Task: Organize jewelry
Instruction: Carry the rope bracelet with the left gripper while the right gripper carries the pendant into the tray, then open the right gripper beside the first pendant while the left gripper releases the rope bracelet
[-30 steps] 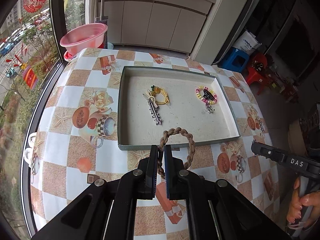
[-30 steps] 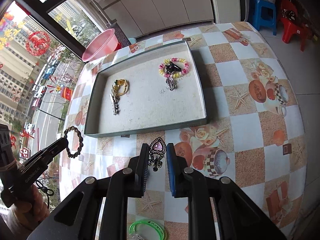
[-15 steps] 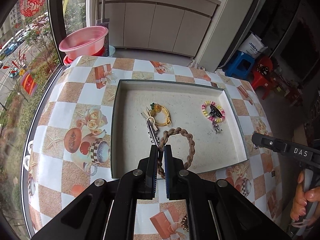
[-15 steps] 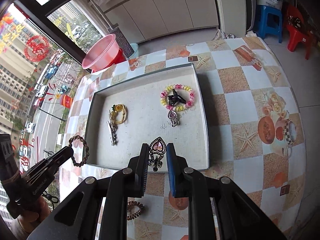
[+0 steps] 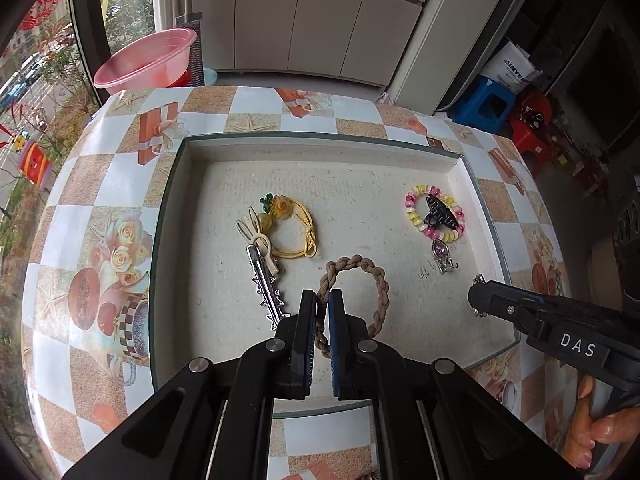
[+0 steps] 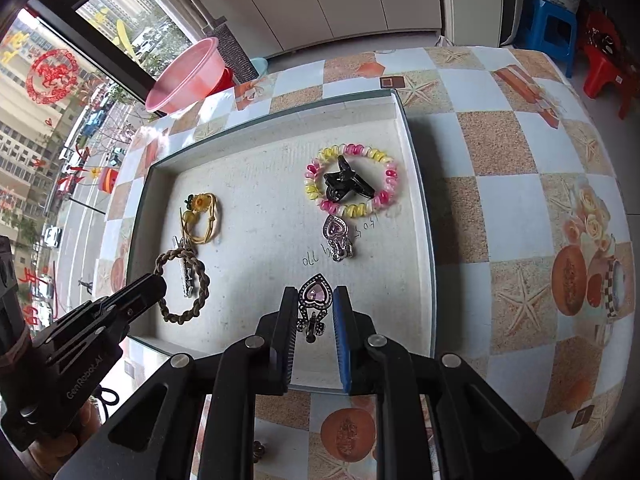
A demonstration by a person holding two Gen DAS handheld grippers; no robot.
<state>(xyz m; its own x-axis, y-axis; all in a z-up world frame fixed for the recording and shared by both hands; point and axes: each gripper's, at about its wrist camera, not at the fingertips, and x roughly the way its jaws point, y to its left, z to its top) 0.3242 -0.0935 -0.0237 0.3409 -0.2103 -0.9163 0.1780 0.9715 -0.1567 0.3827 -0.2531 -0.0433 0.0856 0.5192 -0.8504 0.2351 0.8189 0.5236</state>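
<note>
My left gripper (image 5: 321,300) is shut on a brown braided rope bracelet (image 5: 380,284) and holds it over the grey tray (image 5: 320,138), just right of the silver hair clip (image 5: 266,286). My right gripper (image 6: 316,298) is shut on a pink heart earring (image 6: 317,295) above the tray's near part. The earring hangs between the fingers. In the tray lie a yellow flower bracelet (image 5: 296,226), a pink and yellow bead bracelet (image 6: 350,178) with a black claw clip (image 6: 346,184) inside it, and a second heart earring (image 6: 338,236).
The tray sits on a table with a checkered printed cloth (image 6: 520,200). A pink basin (image 5: 146,58) stands beyond the table's far left edge. A dark hair tie (image 6: 258,450) lies on the cloth near the front edge.
Both grippers have moved forward over the tray with their pieces still held. The rope bracelet and the heart earring now hang lower, closer to the tray floor.
</note>
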